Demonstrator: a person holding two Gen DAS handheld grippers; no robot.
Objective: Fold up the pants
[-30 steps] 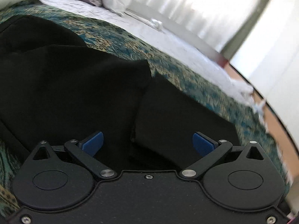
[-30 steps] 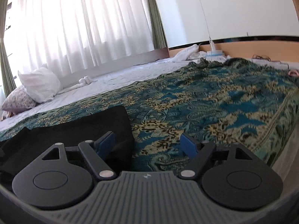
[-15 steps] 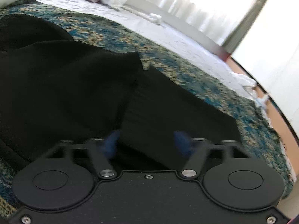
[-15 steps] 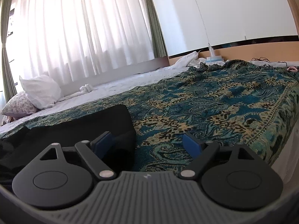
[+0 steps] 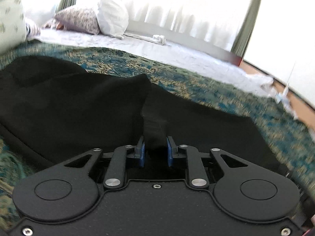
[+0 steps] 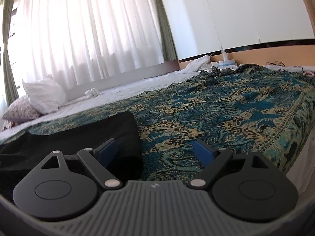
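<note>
Item: black fabric pants (image 5: 78, 106), spread across the patterned teal-and-gold woven bedspread (image 6: 226, 114), near your edge of the bed; one part lies overlapped on another.

Left gripper (image 5: 155, 151): your jaws are closing on a raised pleat of the pants cloth, which stands between the blue pads (image 5: 141, 153) and already looks pinched. Let the closure finish before you pull, and check you have caught every layer you mean to carry; a thin bite on dark, slack cloth is likely to slip.

Right gripper (image 6: 155, 153): your jaws stand wide apart and hold nothing. The left pad hangs over the squared end of the pants, the right one over bare bedspread. I judge this the corner to take next, so both ends of the fold line rise together.

Edges: the pants end in the right wrist view is a clean, straight border; use it as your alignment line.

Open room: the bedspread beyond and to the right of the pants is bare. Farther back lie a white sheet (image 6: 122, 96), a white pillow (image 6: 44, 95) and a mottled cushion (image 6: 21, 110), well apart from the work. The bed's right edge drops away; keep the cloth clear of it.
</note>
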